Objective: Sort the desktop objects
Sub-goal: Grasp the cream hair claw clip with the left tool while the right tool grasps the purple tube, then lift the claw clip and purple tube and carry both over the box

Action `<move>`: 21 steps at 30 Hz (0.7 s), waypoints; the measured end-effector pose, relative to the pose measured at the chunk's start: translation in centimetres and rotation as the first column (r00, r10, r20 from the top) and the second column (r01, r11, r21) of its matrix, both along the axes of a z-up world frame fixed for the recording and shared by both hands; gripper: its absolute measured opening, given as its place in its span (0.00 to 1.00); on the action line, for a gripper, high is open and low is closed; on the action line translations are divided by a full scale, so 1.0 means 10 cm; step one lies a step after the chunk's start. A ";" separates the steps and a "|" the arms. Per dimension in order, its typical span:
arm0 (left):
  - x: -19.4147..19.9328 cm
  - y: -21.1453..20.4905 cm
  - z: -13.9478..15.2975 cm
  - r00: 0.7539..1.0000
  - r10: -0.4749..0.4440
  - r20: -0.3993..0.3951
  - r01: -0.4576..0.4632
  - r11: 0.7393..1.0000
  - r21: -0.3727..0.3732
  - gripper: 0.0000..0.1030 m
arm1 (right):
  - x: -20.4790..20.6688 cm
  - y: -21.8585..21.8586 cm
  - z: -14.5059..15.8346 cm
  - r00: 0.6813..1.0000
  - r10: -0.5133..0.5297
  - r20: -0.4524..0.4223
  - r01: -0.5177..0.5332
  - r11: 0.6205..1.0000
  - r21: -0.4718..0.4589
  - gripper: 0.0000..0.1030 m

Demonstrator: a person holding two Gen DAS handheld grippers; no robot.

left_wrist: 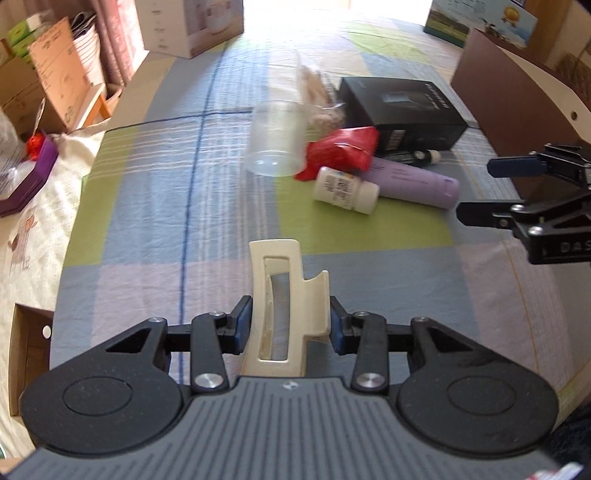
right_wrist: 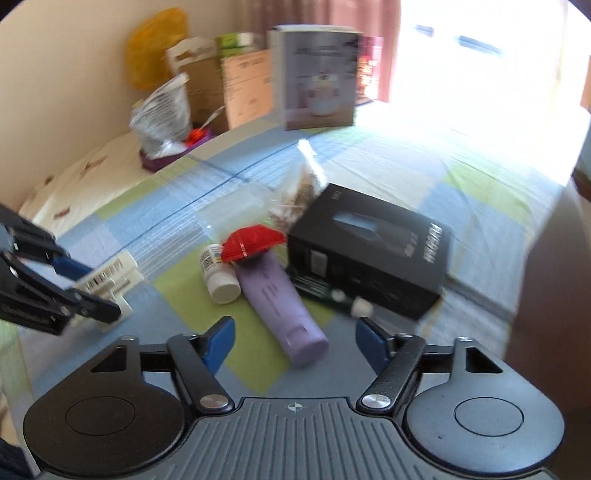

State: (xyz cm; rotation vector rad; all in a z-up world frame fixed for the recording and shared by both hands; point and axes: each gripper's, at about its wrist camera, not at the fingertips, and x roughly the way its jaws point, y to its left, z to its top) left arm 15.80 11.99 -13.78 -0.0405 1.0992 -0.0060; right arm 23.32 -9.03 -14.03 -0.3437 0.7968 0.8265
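In the left wrist view my left gripper (left_wrist: 291,325) is shut on a cream hair claw clip (left_wrist: 280,291), held above the checked cloth (left_wrist: 155,221). Further off lies a pile: a clear cup (left_wrist: 275,140), a red packet (left_wrist: 343,151), a small white bottle (left_wrist: 345,188), a purple tube (left_wrist: 413,177) and a black box (left_wrist: 402,110). My right gripper (left_wrist: 476,190) reaches in from the right, near the tube's end. In the right wrist view my right gripper (right_wrist: 295,341) is open, with the purple tube (right_wrist: 277,302) ending between its jaws, untouched. At the left, my left gripper (right_wrist: 101,291) holds the clip (right_wrist: 110,277).
A clear bag of snacks (left_wrist: 317,96) leans behind the cup. A small dark bottle (left_wrist: 417,157) lies against the box. A brown board (left_wrist: 517,92) stands at the right, a white carton (left_wrist: 188,26) at the back, and cardboard boxes (left_wrist: 55,81) beyond the left edge.
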 end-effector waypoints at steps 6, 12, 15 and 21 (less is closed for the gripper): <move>-0.02 0.10 0.00 0.999 0.047 -0.010 -0.047 0.999 -0.003 0.35 | 0.03 0.10 -0.17 0.997 0.075 0.000 -0.075 0.996 -0.050 0.27; -0.08 0.13 -0.01 0.998 0.066 -0.013 -0.066 0.998 -0.007 0.35 | -0.14 -0.10 -0.14 0.995 0.080 -0.055 -0.083 0.996 -0.038 0.24; -0.09 0.12 -0.01 0.998 0.066 -0.014 -0.066 0.998 -0.010 0.35 | -0.23 -0.26 -0.12 0.994 0.057 -0.095 -0.061 0.997 -0.037 0.25; -0.09 0.06 0.00 0.998 0.054 -0.016 -0.055 0.998 -0.019 0.35 | -0.39 -0.47 -0.06 0.991 0.005 -0.133 -0.011 0.999 -0.043 0.26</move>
